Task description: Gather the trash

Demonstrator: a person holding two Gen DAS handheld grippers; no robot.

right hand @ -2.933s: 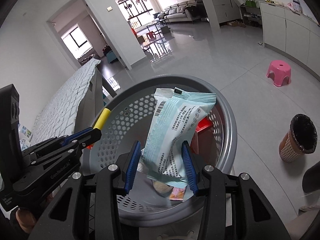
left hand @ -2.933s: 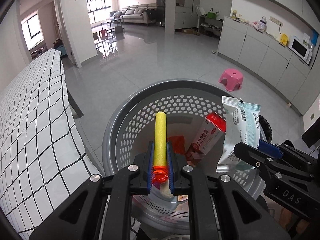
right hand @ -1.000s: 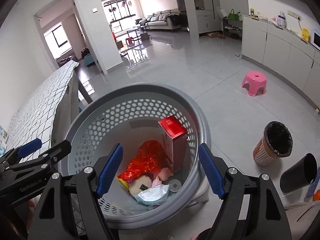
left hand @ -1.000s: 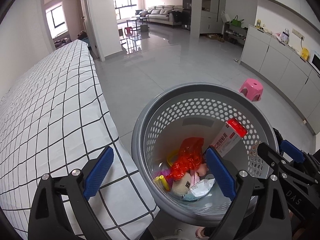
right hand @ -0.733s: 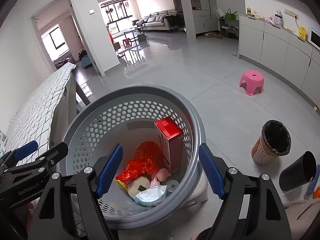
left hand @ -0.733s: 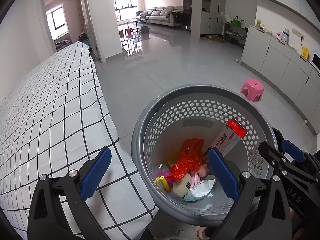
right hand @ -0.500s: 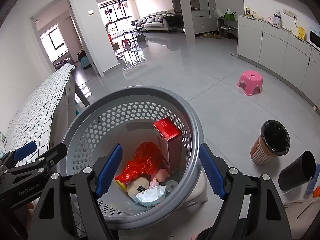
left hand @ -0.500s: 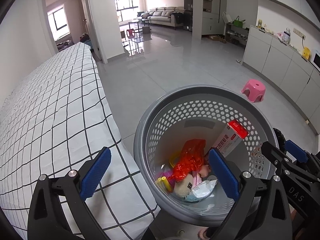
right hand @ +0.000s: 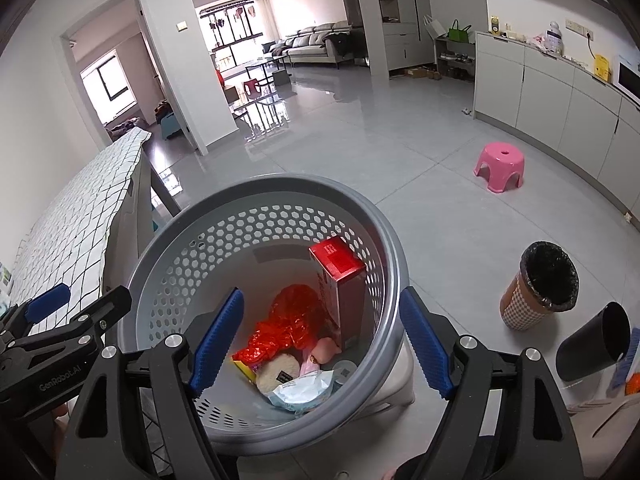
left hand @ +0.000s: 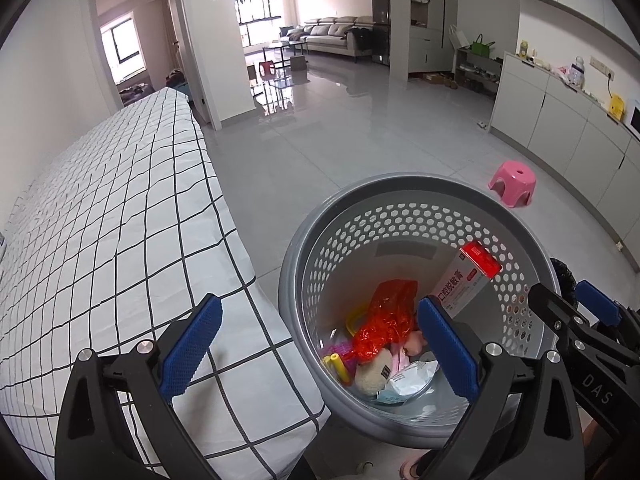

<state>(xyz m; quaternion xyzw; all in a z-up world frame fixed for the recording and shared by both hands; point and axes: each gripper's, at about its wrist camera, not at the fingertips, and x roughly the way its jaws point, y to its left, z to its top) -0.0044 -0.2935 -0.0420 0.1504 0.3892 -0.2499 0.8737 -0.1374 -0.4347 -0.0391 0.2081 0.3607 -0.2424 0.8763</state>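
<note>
With both jaws spread and empty, left gripper (left hand: 316, 352) and right gripper (right hand: 320, 336) face the basket (right hand: 384, 224); its trash (right hand: 288, 324), at 6 o'clock inside, looks light and crinkly, best pinched by an edge.

Grey perforated basket (right hand: 384, 236), red-topped box (right hand: 338, 262), white black-checked tablecloth (left hand: 100, 220), pink stool (right hand: 500, 166).

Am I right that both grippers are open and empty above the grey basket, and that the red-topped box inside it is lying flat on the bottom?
Not quite: the red-topped box stands on end, leaning against the wall of the grey basket, as the right wrist view shows. The left gripper and right gripper are indeed open and empty.
</note>
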